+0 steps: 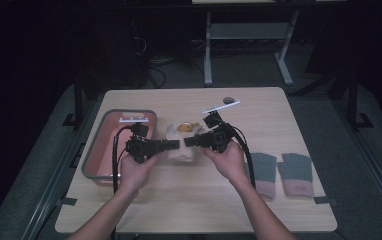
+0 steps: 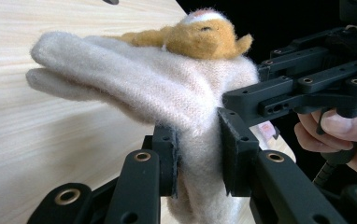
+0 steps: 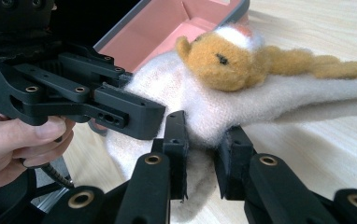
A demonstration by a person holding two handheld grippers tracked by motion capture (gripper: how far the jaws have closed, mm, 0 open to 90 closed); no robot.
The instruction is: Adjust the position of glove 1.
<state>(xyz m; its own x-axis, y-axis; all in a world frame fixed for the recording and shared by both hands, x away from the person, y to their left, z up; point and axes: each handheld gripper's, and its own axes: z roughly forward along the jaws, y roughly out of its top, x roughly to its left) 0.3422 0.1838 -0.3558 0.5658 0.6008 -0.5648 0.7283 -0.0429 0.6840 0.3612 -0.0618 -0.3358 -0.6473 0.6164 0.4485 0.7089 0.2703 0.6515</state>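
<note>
A cream woolly mitten (image 1: pixel 181 154) lies mid-table with an orange plush animal (image 1: pixel 187 127) on its top. My left gripper (image 1: pixel 174 145) comes at it from the left, and my right gripper (image 1: pixel 189 142) from the right, tips almost meeting. In the left gripper view my left gripper (image 2: pixel 200 158) is shut on a fold of the mitten (image 2: pixel 167 88), below the animal (image 2: pixel 200 35). In the right gripper view my right gripper (image 3: pixel 203 156) pinches the mitten (image 3: pixel 204 107) just beside the left gripper's jaws; the animal (image 3: pixel 228 58) rests above.
A grey-rimmed pink bin (image 1: pixel 104 125) stands at the table's left, close behind my left hand; its corner (image 3: pixel 167 23) is right by the mitten. Two grey gloves with pink cuffs (image 1: pixel 264 172) (image 1: pixel 295 172) lie at the right. A small dark disc (image 1: pixel 229 100) sits near the far edge.
</note>
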